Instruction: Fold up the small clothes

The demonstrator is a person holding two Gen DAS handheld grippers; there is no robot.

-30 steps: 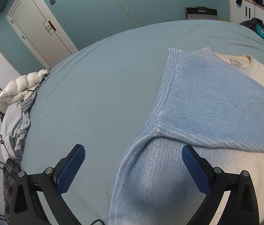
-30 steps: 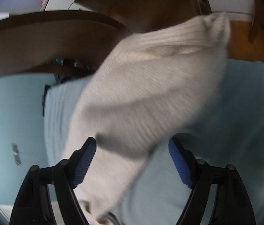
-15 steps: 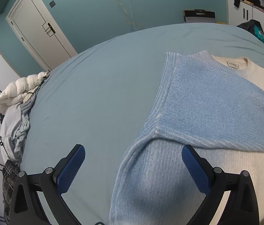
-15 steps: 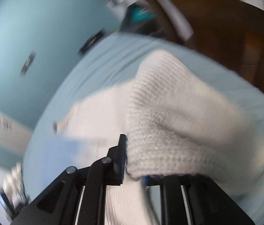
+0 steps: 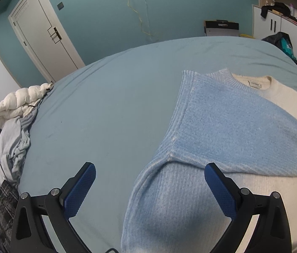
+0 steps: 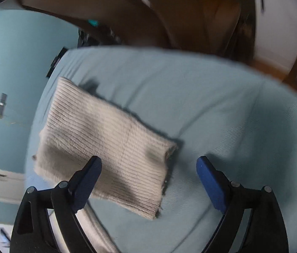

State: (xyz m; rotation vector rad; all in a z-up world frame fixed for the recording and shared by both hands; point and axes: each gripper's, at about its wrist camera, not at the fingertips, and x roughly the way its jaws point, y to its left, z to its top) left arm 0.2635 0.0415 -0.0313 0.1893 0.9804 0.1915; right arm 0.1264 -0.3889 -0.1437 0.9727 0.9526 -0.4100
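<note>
A knitted sweater (image 5: 222, 126), light blue fading to cream, lies flat on the blue bed, its left sleeve folded across the body. My left gripper (image 5: 149, 186) is open and empty, hovering over the sweater's lower left edge. In the right wrist view, the cream sleeve (image 6: 106, 145) lies stretched out on the bed sheet. My right gripper (image 6: 149, 182) is open and empty just above the sleeve's cuff end, left finger over the fabric.
The bed sheet (image 5: 106, 116) spreads wide to the left of the sweater. A pile of white and grey clothes (image 5: 15, 122) sits at the bed's left edge. A white door (image 5: 43, 35) and cabinets (image 5: 285, 21) stand behind. Brown furniture (image 6: 169, 10) lies beyond the bed.
My right gripper closed on the cream sleeve, swung it through the air, then opened and left it lying flat on the bed. The left gripper has barely moved.
</note>
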